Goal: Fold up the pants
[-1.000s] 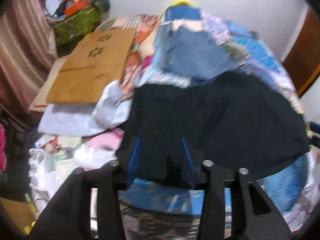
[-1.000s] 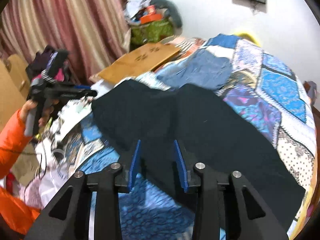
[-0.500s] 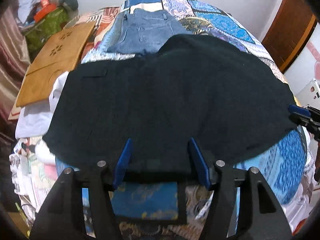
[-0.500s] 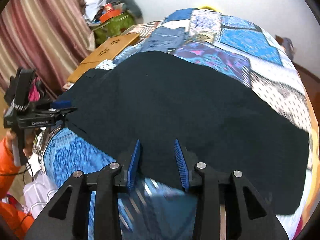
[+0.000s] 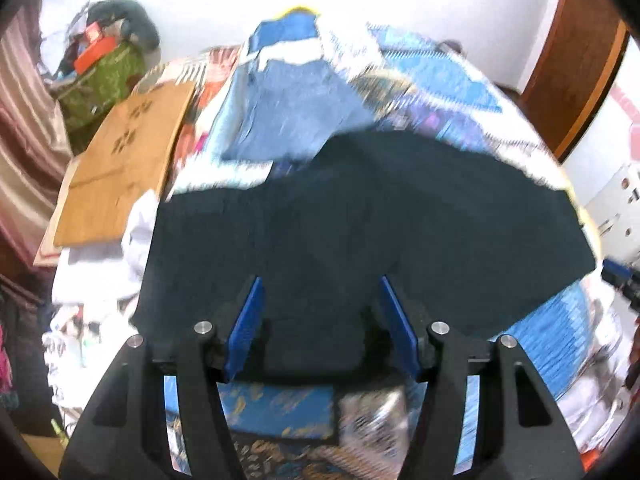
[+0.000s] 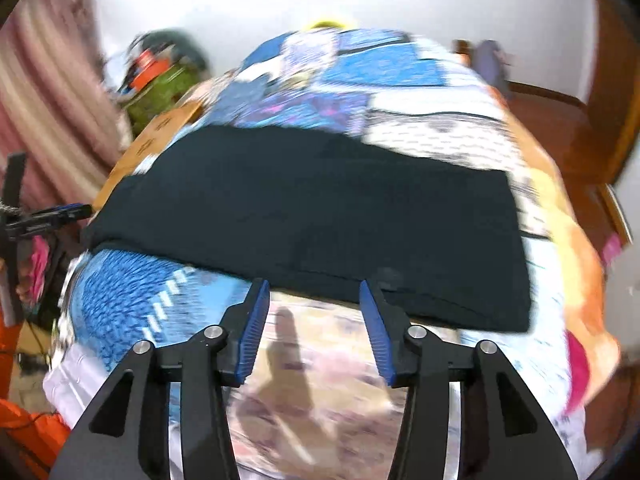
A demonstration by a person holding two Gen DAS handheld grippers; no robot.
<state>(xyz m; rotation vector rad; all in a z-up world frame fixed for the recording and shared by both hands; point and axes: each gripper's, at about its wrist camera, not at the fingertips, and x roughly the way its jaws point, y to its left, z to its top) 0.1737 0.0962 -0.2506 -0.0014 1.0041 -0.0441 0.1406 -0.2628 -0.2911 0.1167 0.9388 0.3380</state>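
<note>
The black pants [image 5: 360,216] lie spread flat across a patchwork bedspread [image 5: 444,84]; they also show in the right wrist view [image 6: 320,216]. My left gripper [image 5: 320,312] is open, its blue pads [image 5: 248,320] over the pants' near edge, nothing between them. My right gripper [image 6: 314,312] is open and empty just short of the pants' near edge, above the bedspread [image 6: 168,304]. The left gripper also shows at the far left of the right wrist view [image 6: 60,214].
Folded blue jeans [image 5: 288,112] lie beyond the pants. A brown cardboard sheet [image 5: 120,160] and piled clothes sit left of the bed, with a green bag [image 5: 104,80] and striped curtain [image 6: 44,92]. A wooden door [image 5: 580,52] stands at right.
Both grippers have opened wider and let go of the pants. The right gripper has drawn back off the pants' edge. The pants now lie flatter on the bed.
</note>
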